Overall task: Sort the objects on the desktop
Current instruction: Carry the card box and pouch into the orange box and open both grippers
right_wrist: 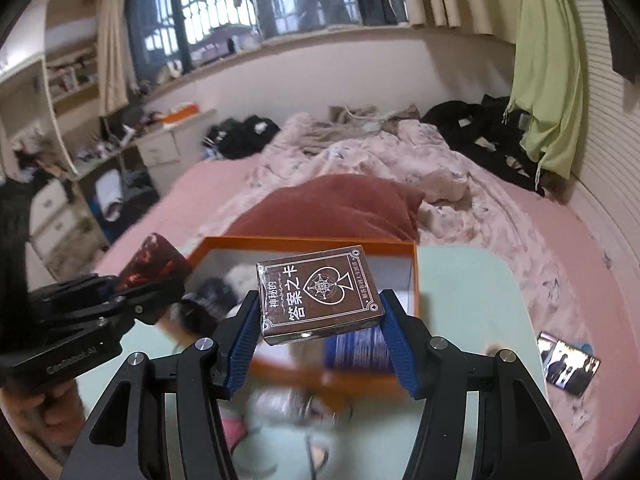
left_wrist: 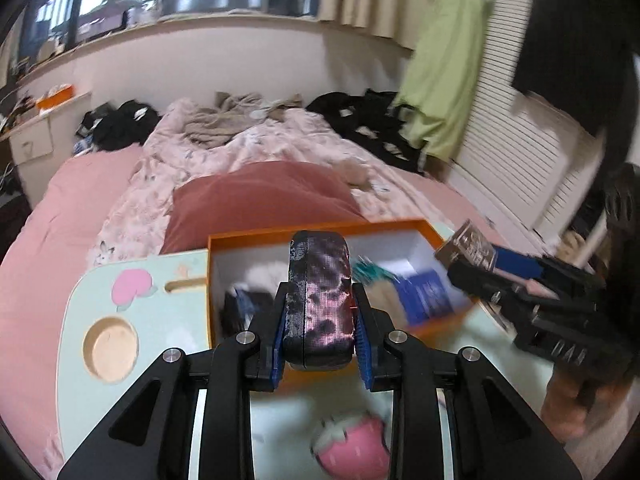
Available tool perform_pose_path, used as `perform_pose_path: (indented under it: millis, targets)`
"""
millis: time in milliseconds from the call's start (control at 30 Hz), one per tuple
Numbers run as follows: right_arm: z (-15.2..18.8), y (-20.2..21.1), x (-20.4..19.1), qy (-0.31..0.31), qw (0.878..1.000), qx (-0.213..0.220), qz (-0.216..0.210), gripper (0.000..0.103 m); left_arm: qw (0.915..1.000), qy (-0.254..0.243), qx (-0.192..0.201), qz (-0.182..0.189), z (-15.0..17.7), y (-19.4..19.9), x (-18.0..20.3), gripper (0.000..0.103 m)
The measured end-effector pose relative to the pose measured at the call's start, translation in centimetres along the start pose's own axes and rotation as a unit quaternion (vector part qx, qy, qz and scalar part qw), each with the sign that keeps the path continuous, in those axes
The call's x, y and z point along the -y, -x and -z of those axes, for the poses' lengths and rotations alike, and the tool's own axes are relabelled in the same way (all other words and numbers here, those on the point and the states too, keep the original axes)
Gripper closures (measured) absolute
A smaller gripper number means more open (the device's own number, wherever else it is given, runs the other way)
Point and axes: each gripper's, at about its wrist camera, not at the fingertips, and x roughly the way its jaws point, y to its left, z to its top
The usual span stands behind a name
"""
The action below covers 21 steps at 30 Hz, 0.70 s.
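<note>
Over the pale green bench [left_wrist: 132, 320], both tools carry cargo toward the orange box [left_wrist: 320, 230]. Left tool [left_wrist: 320, 332] is clamped on a dark pouch [left_wrist: 320, 292] with pink mottling, held upright above the box's near wall, probably so it drops straight in. Right tool [right_wrist: 320, 332] grips a brown card pack [right_wrist: 318, 294] flat by its sides, printed face up, hanging over the box's right end. Blurred items already lie inside. A pink plush toy [left_wrist: 352, 446] waits on the bench nearest the camera, and a phone [right_wrist: 568, 368] lies off on the bed.
</note>
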Motion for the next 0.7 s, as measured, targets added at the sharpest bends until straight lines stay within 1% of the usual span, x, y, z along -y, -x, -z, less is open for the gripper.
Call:
perform_pose_path:
  millis: [67, 100, 133, 167, 200, 233, 267, 300, 367, 400, 433, 467, 533, 567, 600, 633, 700]
  targets:
    - [-0.2, -2.2, 0.1, -0.011, 1.000, -0.024, 0.005, 0.043, 0.9998, 0.012, -0.017, -0.006, -0.2, -2.0, -0.5, 0.074]
    - [0.0, -3.1, 0.2, -0.017, 0.999, -0.036, 0.007, 0.039, 0.9994, 0.021, -0.028, -0.008, -0.1, -2.9, -0.8, 0.071]
    - [0.2, -3.9, 0.3, -0.021, 0.998, -0.051, 0.011, 0.032, 0.9987, 0.027, -0.042, -0.011, 0.0, -3.8, -1.1, 0.067]
    - [0.6, -4.6, 0.5, -0.024, 0.998, -0.063, 0.016, 0.029, 0.9979, 0.033, -0.053, -0.019, 0.2, -4.4, -1.2, 0.057]
    - [1.0, -4.8, 0.7, -0.023, 0.997, -0.065, 0.018, 0.028, 0.9976, 0.035, -0.054, -0.025, 0.6, -4.6, -1.3, 0.052]
    - [1.3, -4.6, 0.6, -0.015, 0.998, -0.057, 0.018, 0.026, 0.9983, 0.033, -0.043, -0.022, 1.2, -4.2, -1.3, 0.051]
    - [1.7, -4.0, 0.6, -0.010, 0.998, -0.045, 0.030, 0.023, 0.9989, 0.031, -0.032, -0.019, 1.5, -3.7, -1.2, 0.048]
    - [2.1, -3.1, 0.5, -0.006, 0.999, -0.036, 0.032, 0.022, 0.9991, 0.030, -0.024, -0.018, 1.8, -3.1, -1.2, 0.042]
    - [2.8, -1.3, 0.8, -0.014, 0.999, -0.015, 0.026, 0.016, 0.9994, 0.033, -0.006, -0.009, 2.5, -1.2, -0.9, 0.034]
    - [3.4, 0.1, 0.7, -0.018, 1.000, -0.002, 0.021, 0.011, 0.9995, 0.032, 0.003, -0.002, 3.0, -0.1, -0.7, 0.030]
    - [3.9, 0.9, 0.7, -0.018, 1.000, 0.002, 0.022, 0.007, 0.9996, 0.029, 0.006, 0.001, 3.4, 0.8, -0.4, 0.028]
    - [4.7, 2.0, 0.6, -0.016, 1.000, 0.002, 0.027, 0.006, 0.9997, 0.024, 0.003, -0.002, 4.0, 1.6, -0.1, 0.023]
    - [6.5, 3.4, 0.5, -0.010, 0.999, -0.007, 0.030, 0.003, 0.9998, 0.011, -0.010, -0.013, 5.8, 2.8, 0.7, 0.021]
    - [7.9, 3.7, 0.6, -0.008, 0.999, -0.022, 0.031, 0.003, 0.9996, 0.004, -0.022, -0.019, 6.9, 2.9, 1.0, 0.021]
    - [8.8, 3.8, 0.7, -0.009, 0.999, -0.033, 0.029, 0.003, 0.9989, -0.003, -0.040, -0.022, 8.3, 2.7, 1.3, 0.021]
    - [9.8, 3.8, 0.8, -0.012, 0.999, -0.046, 0.025, 0.003, 0.9985, -0.004, -0.050, -0.024, 9.0, 2.5, 1.5, 0.021]
    - [11.9, 3.3, 1.2, -0.019, 0.997, -0.072, 0.032, 0.003, 0.9963, -0.007, -0.080, -0.031, 11.0, 1.3, 1.7, 0.021]
